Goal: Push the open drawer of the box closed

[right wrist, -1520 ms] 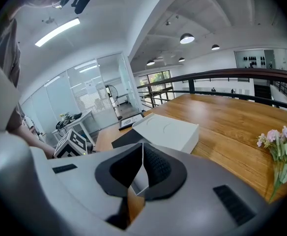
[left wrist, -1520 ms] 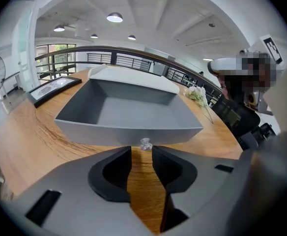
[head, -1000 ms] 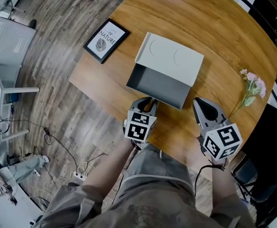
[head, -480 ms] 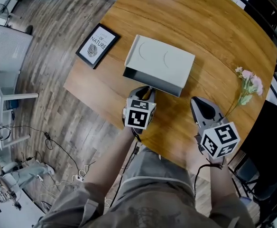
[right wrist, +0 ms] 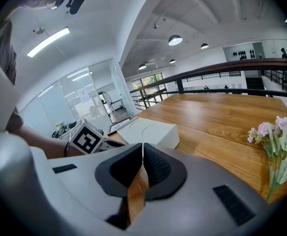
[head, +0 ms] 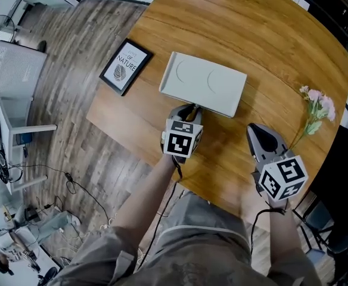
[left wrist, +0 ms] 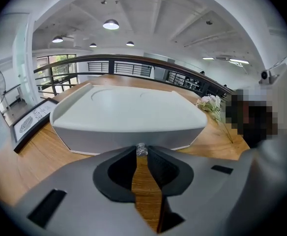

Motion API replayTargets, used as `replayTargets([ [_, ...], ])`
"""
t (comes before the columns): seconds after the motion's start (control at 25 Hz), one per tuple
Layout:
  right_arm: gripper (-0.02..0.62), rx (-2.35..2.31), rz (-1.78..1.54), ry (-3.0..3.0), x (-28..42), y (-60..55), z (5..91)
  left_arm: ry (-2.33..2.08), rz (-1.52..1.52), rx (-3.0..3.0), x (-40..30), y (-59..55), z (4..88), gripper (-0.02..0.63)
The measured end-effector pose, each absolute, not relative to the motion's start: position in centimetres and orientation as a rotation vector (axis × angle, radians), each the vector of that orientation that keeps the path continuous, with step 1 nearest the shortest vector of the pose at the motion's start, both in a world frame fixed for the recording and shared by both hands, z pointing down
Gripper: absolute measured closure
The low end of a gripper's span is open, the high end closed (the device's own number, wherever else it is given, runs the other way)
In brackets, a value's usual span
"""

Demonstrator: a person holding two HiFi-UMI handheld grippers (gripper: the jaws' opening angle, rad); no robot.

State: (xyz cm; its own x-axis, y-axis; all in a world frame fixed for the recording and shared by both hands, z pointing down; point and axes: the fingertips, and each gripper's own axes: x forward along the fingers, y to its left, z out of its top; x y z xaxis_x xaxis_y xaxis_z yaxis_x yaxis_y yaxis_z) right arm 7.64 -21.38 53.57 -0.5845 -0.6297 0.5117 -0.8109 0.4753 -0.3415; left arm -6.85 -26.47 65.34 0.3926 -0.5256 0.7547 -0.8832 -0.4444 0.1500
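Head view takes in one round wooden tabletop (head: 269, 34) bearing three things: one white rectangular box (head: 204, 91) with two round outlines pressed into its lid, one black-framed print (head: 125, 66) of a leaf near the left edge, and one sprig of pink flowers (head: 317, 109) lying at the right. Two claws are in play, each carrying one cube with square markers. The box sits near the tabletop's middle, between print and flowers and well apart from both. Its drawer is pushed in, so the front face reads as one flush pale wall under the overhanging lid, with nothing sticking out. The left claw (head: 189, 109) is right up against that front face; in the left gripper view its tips (left wrist: 142, 149) pinch a small silvery knob (left wrist: 141, 148) at the middle of the wall. The right claw (head: 258, 128) hovers over bare wood to the box's right, touching nothing, and the right gripper view shows it (right wrist: 142, 146) pressed together and empty.
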Motion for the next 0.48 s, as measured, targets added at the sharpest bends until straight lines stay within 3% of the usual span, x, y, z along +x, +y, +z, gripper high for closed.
replayTargets([
  [0.48,0.561,1.228,0.722,-2.489,7.8,-21.3,48.6,-1.255,0.878,2.145,-8.3,-24.5,60.0,0.532],
])
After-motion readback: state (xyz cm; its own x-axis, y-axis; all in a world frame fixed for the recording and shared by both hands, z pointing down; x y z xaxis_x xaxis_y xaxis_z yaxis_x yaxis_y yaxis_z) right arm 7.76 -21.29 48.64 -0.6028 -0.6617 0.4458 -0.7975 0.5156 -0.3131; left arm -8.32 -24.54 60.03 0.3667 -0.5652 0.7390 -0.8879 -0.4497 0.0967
